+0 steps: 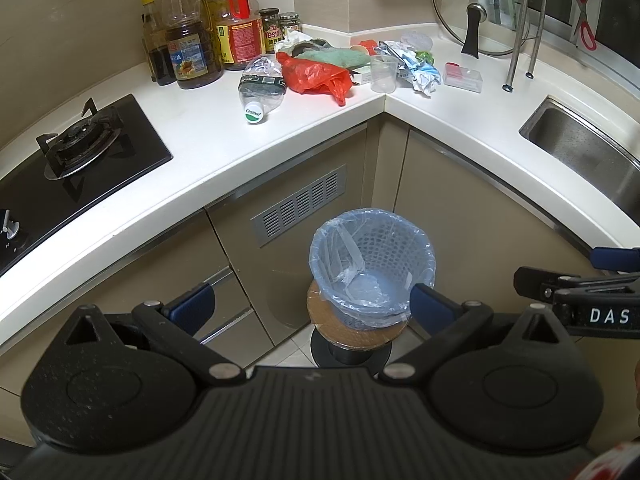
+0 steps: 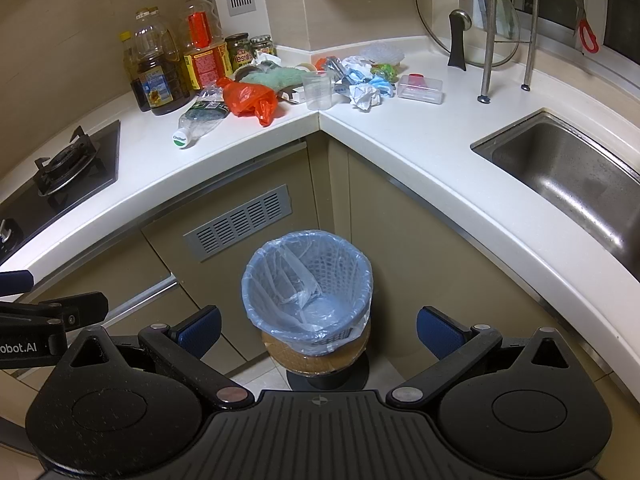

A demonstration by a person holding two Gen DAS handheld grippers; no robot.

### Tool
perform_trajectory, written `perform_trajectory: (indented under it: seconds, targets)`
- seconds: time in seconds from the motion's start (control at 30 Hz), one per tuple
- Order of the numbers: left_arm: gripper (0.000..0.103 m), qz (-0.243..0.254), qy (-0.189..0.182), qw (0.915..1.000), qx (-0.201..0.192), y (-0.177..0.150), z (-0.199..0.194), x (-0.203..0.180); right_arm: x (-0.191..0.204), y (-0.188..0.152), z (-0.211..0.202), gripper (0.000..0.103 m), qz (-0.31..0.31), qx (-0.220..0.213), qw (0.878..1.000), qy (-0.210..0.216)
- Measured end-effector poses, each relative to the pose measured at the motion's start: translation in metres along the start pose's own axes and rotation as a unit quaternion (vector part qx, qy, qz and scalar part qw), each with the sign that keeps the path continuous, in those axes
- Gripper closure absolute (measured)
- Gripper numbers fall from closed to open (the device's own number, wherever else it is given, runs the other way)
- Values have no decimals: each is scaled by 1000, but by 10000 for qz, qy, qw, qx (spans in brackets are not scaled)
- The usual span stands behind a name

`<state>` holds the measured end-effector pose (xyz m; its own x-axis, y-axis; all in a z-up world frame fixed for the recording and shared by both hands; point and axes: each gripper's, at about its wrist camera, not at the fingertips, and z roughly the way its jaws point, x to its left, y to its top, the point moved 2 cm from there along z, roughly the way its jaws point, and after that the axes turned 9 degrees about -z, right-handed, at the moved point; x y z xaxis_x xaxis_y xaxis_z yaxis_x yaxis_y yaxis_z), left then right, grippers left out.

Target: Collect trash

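A blue mesh bin (image 1: pixel 372 264) (image 2: pixel 308 292) lined with a clear bag stands on a round stool by the corner cabinets, and nothing shows inside it. Trash lies heaped in the counter corner: a crushed plastic bottle (image 1: pixel 262 88) (image 2: pixel 200 120), a red plastic bag (image 1: pixel 316 76) (image 2: pixel 250 100), a clear cup (image 1: pixel 384 74) (image 2: pixel 317 92), crumpled paper (image 1: pixel 420 70) (image 2: pixel 366 92) and a green cloth (image 1: pixel 334 56) (image 2: pixel 274 76). My left gripper (image 1: pixel 312 308) is open, held low in front of the bin. My right gripper (image 2: pixel 318 330) is also open, with the bin between its fingers in view.
Oil and sauce bottles (image 1: pixel 188 48) (image 2: pixel 160 68) line the back wall. A gas hob (image 1: pixel 76 152) (image 2: pixel 60 168) sits on the left, a steel sink (image 1: pixel 592 148) (image 2: pixel 572 180) on the right. A glass lid (image 1: pixel 480 12) leans on a rack, and a small clear box (image 1: pixel 462 76) lies nearby.
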<state>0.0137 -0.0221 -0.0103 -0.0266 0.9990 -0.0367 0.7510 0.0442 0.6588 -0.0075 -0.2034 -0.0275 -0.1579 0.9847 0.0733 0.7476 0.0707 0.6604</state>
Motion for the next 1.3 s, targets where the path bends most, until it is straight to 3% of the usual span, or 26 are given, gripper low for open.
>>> perform_trajectory:
  seconds: [1.3]
  targets:
    - [0,-4,-36,10000,-13,-3,-1,-3,-1,3,2,0,1,-7,10000,-11]
